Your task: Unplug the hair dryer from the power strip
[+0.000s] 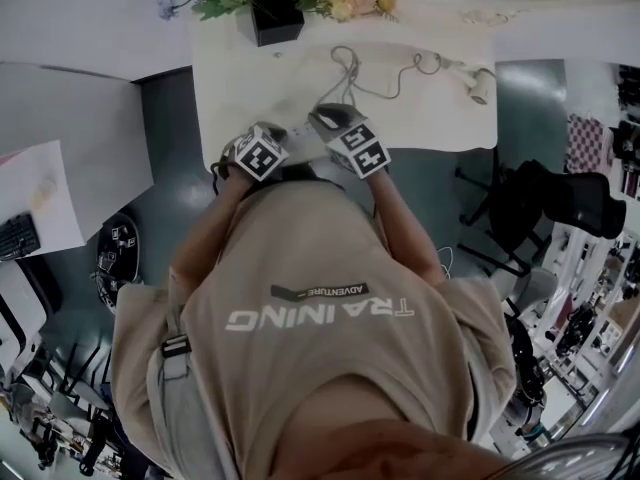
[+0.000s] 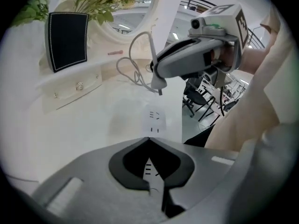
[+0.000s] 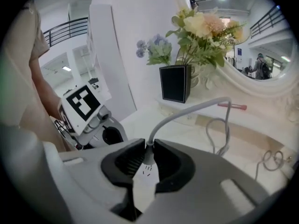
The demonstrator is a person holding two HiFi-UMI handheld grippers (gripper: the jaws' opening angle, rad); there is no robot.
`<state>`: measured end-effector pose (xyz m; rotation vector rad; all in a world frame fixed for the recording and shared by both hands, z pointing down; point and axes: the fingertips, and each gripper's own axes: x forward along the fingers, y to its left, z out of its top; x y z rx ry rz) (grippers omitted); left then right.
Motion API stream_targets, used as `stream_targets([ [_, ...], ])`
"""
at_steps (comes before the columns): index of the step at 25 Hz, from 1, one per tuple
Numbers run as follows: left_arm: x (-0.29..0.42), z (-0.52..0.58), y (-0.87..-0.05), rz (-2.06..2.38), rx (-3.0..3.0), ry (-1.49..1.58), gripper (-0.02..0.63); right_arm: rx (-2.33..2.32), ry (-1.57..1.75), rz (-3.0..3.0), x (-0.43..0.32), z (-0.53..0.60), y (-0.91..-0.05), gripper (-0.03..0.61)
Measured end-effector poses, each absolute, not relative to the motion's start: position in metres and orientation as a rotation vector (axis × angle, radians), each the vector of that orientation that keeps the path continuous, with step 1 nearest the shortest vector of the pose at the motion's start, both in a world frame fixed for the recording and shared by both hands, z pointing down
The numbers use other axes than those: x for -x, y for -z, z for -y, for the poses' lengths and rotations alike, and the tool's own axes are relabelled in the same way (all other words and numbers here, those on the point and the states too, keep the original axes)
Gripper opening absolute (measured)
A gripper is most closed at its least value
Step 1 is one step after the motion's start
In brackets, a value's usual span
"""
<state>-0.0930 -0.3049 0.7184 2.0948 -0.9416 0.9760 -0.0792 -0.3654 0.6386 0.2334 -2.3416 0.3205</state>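
My right gripper [image 3: 148, 146] is shut on the hair dryer's white plug [image 3: 147, 156], and the grey cord [image 3: 187, 110] arches away from it. In the left gripper view the plug [image 2: 158, 83] hangs with bare prongs a little above the white power strip [image 2: 156, 120], clear of its sockets, in my right gripper [image 2: 157, 72]. My left gripper [image 2: 149, 139] is shut with its tips together, lying over the near part of the strip, which shows through the pad opening. The hair dryer [image 1: 481, 86] lies at the table's right end. Both grippers, left [image 1: 262, 153] and right [image 1: 345, 128], work at the table's near edge.
A black vase of flowers [image 1: 275, 13] stands at the back of the white table [image 1: 440, 118], with a drawer ledge [image 2: 74, 85] below it. Loose cord loops [image 1: 345, 63] lie mid-table. A pink stick [image 3: 232, 106] rests by the mirror [image 3: 254, 45]. A dark chair [image 1: 560, 198] stands right.
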Motion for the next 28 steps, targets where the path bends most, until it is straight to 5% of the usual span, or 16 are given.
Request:
stream_targets([
  [15,0.120,0.346,-0.610,1.239,-2.185,-0.621,-0.002,-0.261,-0.363,2.787,0.063,0.381,-0.534,0.066],
  [28,0.154,0.374,-0.444,1.634,-2.457,-0.021,-0.002,-0.420,-0.243,2.988,0.057,0.403,-0.454,0.066],
])
